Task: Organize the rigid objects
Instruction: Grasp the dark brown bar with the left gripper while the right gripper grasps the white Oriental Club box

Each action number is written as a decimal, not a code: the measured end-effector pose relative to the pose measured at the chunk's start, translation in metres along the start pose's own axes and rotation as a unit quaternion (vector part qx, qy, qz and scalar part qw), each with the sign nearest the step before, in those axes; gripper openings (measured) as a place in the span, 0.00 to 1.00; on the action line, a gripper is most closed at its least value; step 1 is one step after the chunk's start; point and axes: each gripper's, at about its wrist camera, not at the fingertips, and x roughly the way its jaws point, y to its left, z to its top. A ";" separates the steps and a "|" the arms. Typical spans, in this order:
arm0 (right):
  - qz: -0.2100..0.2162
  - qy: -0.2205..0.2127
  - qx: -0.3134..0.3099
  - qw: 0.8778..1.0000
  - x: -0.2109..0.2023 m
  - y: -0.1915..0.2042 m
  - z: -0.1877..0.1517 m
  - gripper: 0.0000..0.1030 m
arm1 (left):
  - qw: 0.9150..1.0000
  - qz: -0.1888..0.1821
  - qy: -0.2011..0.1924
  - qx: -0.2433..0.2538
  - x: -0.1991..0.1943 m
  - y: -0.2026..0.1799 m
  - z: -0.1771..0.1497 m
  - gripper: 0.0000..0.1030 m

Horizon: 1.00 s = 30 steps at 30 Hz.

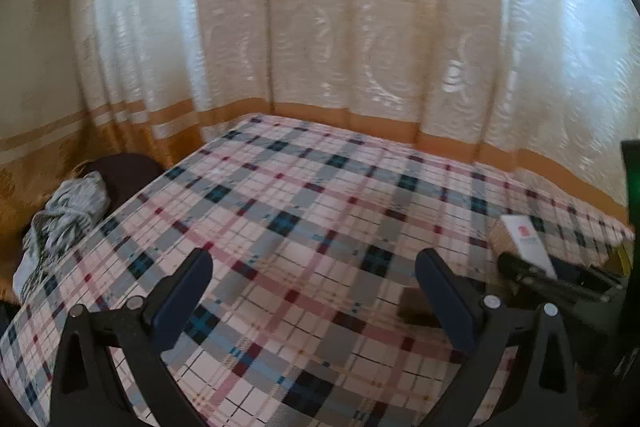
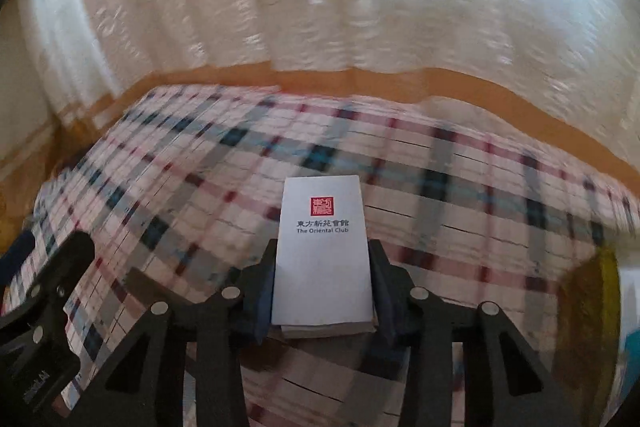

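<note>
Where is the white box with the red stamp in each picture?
Left wrist view: the white box is far right, low, above the plaid cloth, in the right gripper.
Right wrist view: the box is centre, low, clamped between the right gripper's fingers, its stamp toward the top.
Shared landmark: the plaid cloth with the orange-banded curtain behind it.
</note>
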 end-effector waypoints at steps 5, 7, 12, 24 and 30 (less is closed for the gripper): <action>-0.040 -0.033 0.005 0.999 -0.034 -0.024 -0.018 0.43 | 0.993 -0.048 -0.012 0.109 -0.006 -0.028 -0.002 1.00; -0.047 -0.038 0.009 0.998 -0.048 -0.032 -0.029 0.43 | 0.983 -0.068 -0.020 0.171 -0.010 -0.042 -0.007 1.00; -0.033 -0.032 0.016 0.999 -0.066 -0.041 -0.051 0.43 | 0.953 -0.146 -0.009 0.264 -0.015 -0.062 -0.016 1.00; 0.003 -0.014 0.025 1.000 -0.058 -0.036 -0.056 0.43 | 0.921 -0.217 0.063 0.318 0.018 -0.082 -0.015 0.58; 0.013 -0.004 0.026 1.000 -0.055 -0.037 -0.056 0.43 | 0.920 -0.245 0.097 0.291 0.011 -0.089 -0.018 0.14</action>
